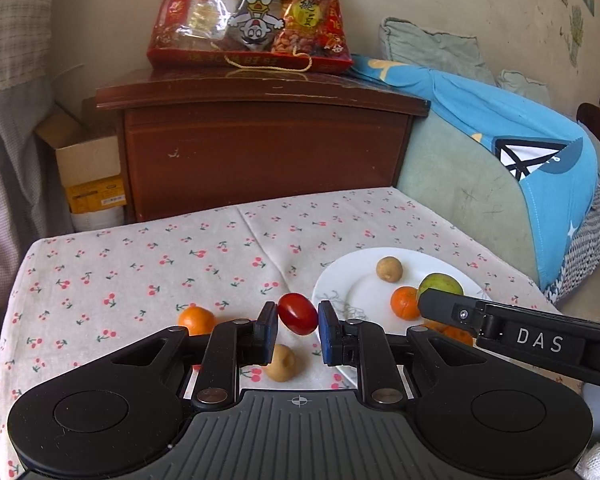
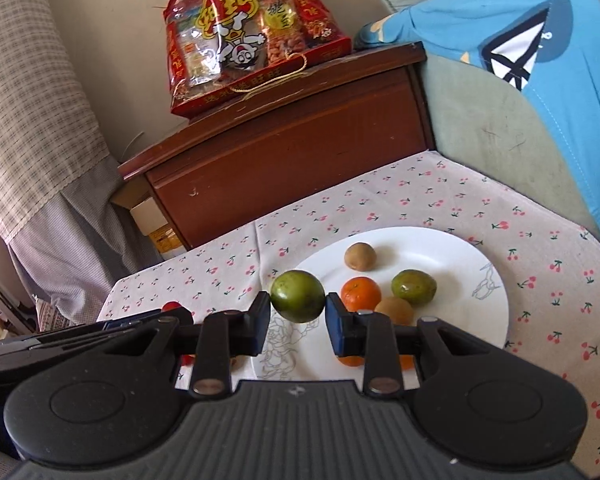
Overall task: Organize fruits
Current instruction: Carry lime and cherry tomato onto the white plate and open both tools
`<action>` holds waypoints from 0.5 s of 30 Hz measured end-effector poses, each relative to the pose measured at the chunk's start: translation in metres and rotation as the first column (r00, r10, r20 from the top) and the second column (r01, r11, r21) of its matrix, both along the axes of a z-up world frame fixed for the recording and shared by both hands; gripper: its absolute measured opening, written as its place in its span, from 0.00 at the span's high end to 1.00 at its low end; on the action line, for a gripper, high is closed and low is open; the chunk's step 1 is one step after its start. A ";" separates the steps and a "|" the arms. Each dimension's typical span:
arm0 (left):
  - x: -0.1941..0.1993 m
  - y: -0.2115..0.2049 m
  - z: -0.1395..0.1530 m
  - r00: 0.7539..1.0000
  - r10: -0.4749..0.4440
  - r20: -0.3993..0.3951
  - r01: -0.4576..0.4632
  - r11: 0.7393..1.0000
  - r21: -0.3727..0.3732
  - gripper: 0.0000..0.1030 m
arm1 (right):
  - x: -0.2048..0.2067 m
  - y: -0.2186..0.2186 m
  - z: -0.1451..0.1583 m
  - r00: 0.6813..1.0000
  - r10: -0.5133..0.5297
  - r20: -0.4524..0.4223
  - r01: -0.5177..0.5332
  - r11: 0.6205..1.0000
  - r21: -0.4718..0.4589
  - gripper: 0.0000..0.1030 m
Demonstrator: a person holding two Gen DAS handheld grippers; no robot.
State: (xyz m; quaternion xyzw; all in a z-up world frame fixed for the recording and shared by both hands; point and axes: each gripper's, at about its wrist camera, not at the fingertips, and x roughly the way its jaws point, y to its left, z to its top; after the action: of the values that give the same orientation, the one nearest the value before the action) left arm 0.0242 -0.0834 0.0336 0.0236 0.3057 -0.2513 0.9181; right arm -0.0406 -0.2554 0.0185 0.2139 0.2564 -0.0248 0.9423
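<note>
Left tongs (image 1: 298,322) are clamped on a red tomato (image 1: 297,313) mid-frame, right tongs (image 2: 297,312) are gripping a green fruit (image 2: 297,296) over the white plate (image 2: 472,256), lower centre.

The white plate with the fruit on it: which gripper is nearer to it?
Right. The right gripper, shut on a green fruit, hangs above the white plate near its rim. The left gripper, shut on a red fruit, is beside it above the tablecloth.
</note>
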 end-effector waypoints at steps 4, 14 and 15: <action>0.001 -0.016 -0.006 0.999 -0.048 0.007 0.048 0.999 0.008 0.81 | 0.002 -0.009 -0.005 1.000 -0.019 -0.018 0.020 0.999 0.040 0.71; 0.010 -0.029 -0.027 0.997 -0.054 -0.057 0.052 0.998 -0.032 0.82 | 0.010 -0.012 -0.020 0.997 -0.052 -0.062 0.054 0.998 0.044 0.71; 0.010 -0.029 -0.028 0.997 -0.051 -0.061 0.049 0.998 -0.033 0.82 | 0.011 -0.013 -0.021 0.996 -0.056 -0.066 0.059 0.997 0.046 0.71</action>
State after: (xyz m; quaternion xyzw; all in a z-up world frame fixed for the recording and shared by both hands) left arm 0.0346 -0.1127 0.0054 0.0088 0.3294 -0.2795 0.9018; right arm -0.0300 -0.2680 -0.0020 0.2427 0.2812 -0.0526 0.9270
